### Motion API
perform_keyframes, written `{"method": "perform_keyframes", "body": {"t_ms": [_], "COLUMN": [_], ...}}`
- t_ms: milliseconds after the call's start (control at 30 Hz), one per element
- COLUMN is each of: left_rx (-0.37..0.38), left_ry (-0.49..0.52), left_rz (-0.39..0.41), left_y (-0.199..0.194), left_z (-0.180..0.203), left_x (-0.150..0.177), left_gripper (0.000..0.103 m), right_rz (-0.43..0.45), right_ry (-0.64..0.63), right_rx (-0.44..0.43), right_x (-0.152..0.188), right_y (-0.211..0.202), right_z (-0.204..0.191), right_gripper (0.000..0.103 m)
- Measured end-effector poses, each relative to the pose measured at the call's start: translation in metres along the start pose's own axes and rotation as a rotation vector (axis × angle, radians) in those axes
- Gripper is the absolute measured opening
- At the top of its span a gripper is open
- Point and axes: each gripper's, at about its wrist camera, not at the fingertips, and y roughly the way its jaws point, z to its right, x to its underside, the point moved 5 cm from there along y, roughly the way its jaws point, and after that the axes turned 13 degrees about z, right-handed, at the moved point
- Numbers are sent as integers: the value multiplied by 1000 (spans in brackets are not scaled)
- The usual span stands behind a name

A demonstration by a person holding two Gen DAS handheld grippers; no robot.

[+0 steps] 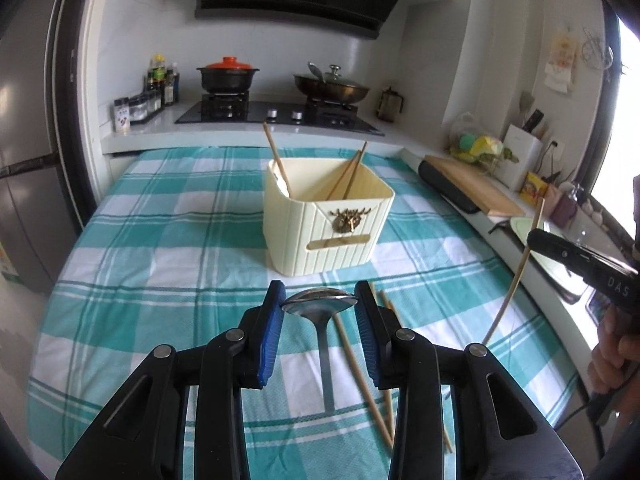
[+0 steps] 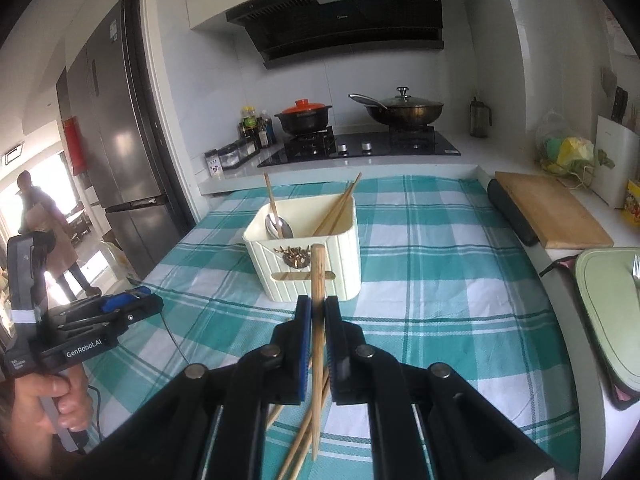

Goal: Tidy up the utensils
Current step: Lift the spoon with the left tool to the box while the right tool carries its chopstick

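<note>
Blue-padded left gripper [image 1: 319, 300] at bottom centre of the left wrist view, jaws partly closed and pinching the bowl of a steel spoon [image 1: 320, 301], handle hanging down toward the checked tablecloth [image 1: 160, 240]. Loose chopsticks [image 1: 362, 368] lying on the cloth just right of that handle, lower centre. Cream utensil holder [image 1: 326, 236] upright mid-frame beyond the fingers, holding several chopsticks that lean against its walls and, seen from the right wrist view, spoons [image 2: 279, 226] in its left part. Right gripper [image 2: 317, 314] at lower centre of its own view, jaws nearly together and clamping a single chopstick [image 2: 317, 320] almost upright, top end overlapping the holder's front in the frame. Same chopstick visible at right edge of the left view, held off the cloth and slanting. Stove [image 2: 360, 148] with two pots along the upper centre; wooden cutting board [image 2: 552, 210] at right.
</note>
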Motion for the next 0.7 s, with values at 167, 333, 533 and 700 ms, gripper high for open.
{"method": "perform_keyframes", "body": {"t_ms": [167,333,533,700], "left_rx": [7,5,14,26], "left_ry": [-22,-20,-31,-35], "left_rz": [10,17,16,19], "left_y": [-5,-5,-4,-4], "left_z": [-3,-5,-6,-8], "left_x": [-8,-15,-23,-34], "left_gripper": [35,35,35,35], "right_rz": [38,61,55,51], "right_ry": [-3,-18,-23,-28], "right_rx": [-1,0,0,-4], "right_x": [-10,-21,-27,-33], "right_y": [-9,-12,-7,0], "right_z": [-6,-9,-6,-4], "right_gripper": [7,7,7,7]}}
